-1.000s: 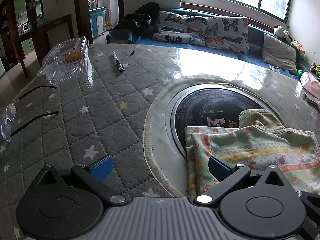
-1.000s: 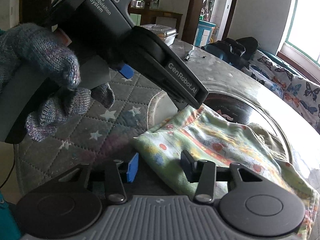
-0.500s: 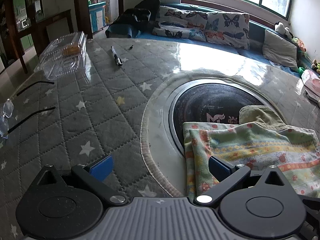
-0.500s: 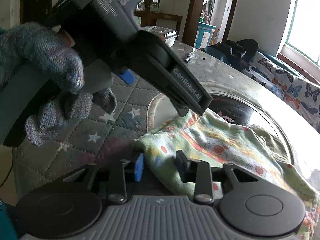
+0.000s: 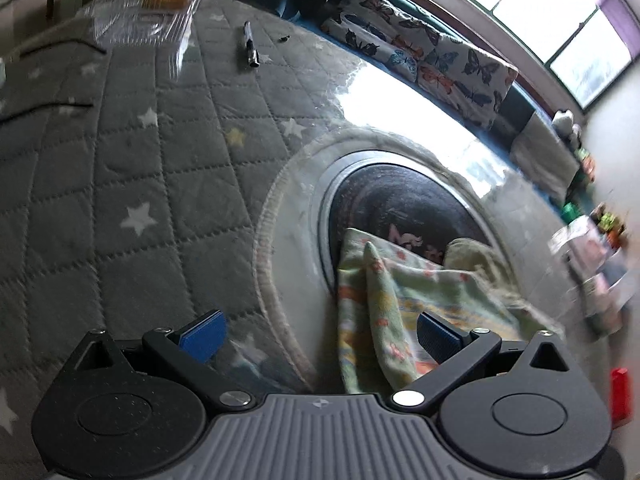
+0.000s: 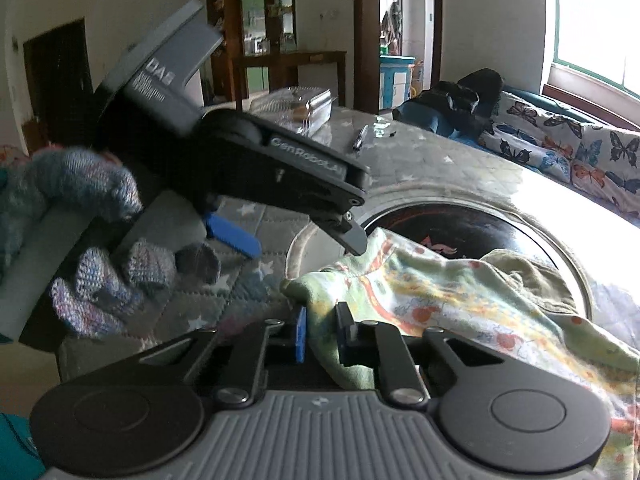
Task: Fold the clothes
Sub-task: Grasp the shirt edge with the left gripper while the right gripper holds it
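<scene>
A pale green cloth with orange and red prints lies partly folded over a black round plate set into the table. My left gripper is open, and the cloth's near edge lies between its blue pads, close to the right one. My right gripper is shut on the cloth's near corner, which bunches up between the pads. The right wrist view also shows the left gripper, held by a gloved hand, its dark fingertip at the cloth's far edge.
A grey quilted cover with stars spreads over the table. On it sit a clear plastic box, a pen and spectacle arms. An olive cloth lies under the green one. Butterfly cushions line the far bench.
My right gripper has shut on the cloth's corner and raised it a little. The left gripper has tilted and stays open over the cloth's edge.
</scene>
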`<state>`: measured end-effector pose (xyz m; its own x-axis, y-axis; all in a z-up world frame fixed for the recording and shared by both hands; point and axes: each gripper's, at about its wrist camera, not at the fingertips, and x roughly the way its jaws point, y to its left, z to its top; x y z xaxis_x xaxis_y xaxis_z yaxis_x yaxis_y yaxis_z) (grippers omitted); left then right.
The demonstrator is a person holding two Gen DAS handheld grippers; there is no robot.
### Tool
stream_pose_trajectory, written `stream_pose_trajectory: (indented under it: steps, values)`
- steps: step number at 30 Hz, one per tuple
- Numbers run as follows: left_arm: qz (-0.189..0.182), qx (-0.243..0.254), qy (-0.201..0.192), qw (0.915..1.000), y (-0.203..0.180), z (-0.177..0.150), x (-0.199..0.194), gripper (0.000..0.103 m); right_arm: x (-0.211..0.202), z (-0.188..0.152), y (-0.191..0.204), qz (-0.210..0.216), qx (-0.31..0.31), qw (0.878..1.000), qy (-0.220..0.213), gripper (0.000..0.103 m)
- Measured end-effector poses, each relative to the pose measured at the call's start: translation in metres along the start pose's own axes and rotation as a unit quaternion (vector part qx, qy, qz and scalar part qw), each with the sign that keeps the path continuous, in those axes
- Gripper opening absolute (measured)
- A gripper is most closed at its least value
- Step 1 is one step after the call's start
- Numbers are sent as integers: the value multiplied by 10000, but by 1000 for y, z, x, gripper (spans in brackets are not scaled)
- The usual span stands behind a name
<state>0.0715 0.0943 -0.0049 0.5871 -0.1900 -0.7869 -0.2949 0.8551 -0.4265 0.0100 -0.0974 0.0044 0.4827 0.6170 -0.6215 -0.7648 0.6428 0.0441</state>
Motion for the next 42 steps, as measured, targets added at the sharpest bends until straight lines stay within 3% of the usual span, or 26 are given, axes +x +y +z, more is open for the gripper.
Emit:
stream_pose_trajectory:
  steps: [4,9,12,15,17,20,22,27,31,35,42]
  values:
    - [-274,-141,131,9994,-6,-2,1,103,-8,3,-4,16,122,9999,-119,12]
    - [-331,-204,179,9991,-16,-4,5,101,-18,4,-10,37,173,9996,-226,11]
    - [-516,-296,277,9978,-21,-6,8,91,-22,3,-10,70,163,9995,-258,10]
    - [-653,-307,380,9967,-27,-7,14,69,-24,1,-10,108,172,9994,-265,10]
    - [-760,-400,463,9952,-25,-9,18,41,-25,-1,-10,142,199,9993,-266,10]
    - [-846,-533,516,9936,-19,-13,22,24,-26,-5,-11,191,220,9993,-250,11]
    - [-803,-477,515,9943,-18,-14,22,18,-27,-6,-14,214,262,9991,-250,12]
    - [-731,-406,474,9954,-20,-15,21,18,-38,-9,-33,13,477,9982,-356,30]
    - [-672,-357,433,9962,-22,-16,20,18,-46,-19,-60,-572,706,9952,-362,34]
    - [-585,-169,357,9975,-26,-18,19,18,-48,-30,-103,-1303,1083,9852,-274,46]
    - [-476,4,276,9985,-31,-18,18,18,-49,-46,-157,-2032,1565,9664,-195,59]
